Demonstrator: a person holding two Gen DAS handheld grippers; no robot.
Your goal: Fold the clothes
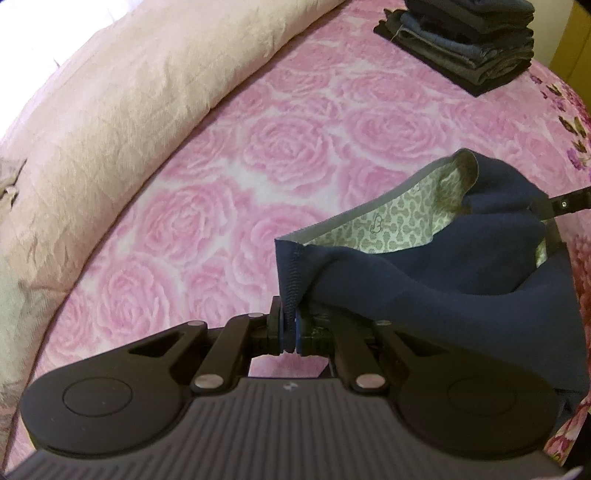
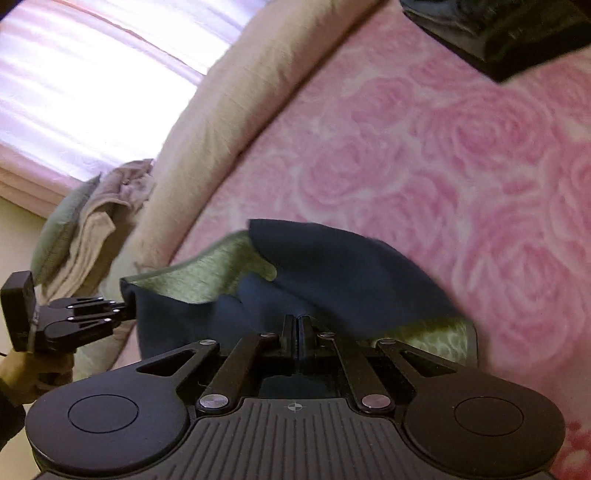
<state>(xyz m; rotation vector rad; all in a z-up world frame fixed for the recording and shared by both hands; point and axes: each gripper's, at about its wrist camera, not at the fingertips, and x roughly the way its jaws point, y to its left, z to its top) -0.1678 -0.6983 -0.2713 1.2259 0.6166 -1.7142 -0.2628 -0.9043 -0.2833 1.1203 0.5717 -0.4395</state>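
Observation:
A navy garment point(image 1: 461, 266) with a pale green patterned lining hangs in the air above the pink rose bedspread point(image 1: 280, 147). My left gripper point(image 1: 290, 325) is shut on its stitched corner seam. At the right edge of the left wrist view, the right gripper point(image 1: 543, 208) pinches the garment's far side. In the right wrist view the navy garment point(image 2: 332, 273) bunches over my right gripper point(image 2: 297, 328), which is shut on its fabric. The left gripper point(image 2: 127, 310) shows at the far left, gripping the other end, held by a hand point(image 2: 33, 369).
A stack of folded dark clothes point(image 1: 469, 40) sits at the far right of the bed, also seen blurred as the stack point(image 2: 509, 33). A long beige pillow point(image 1: 122, 110) runs along the bed's left side. Crumpled beige fabric point(image 2: 107, 206) lies by the window.

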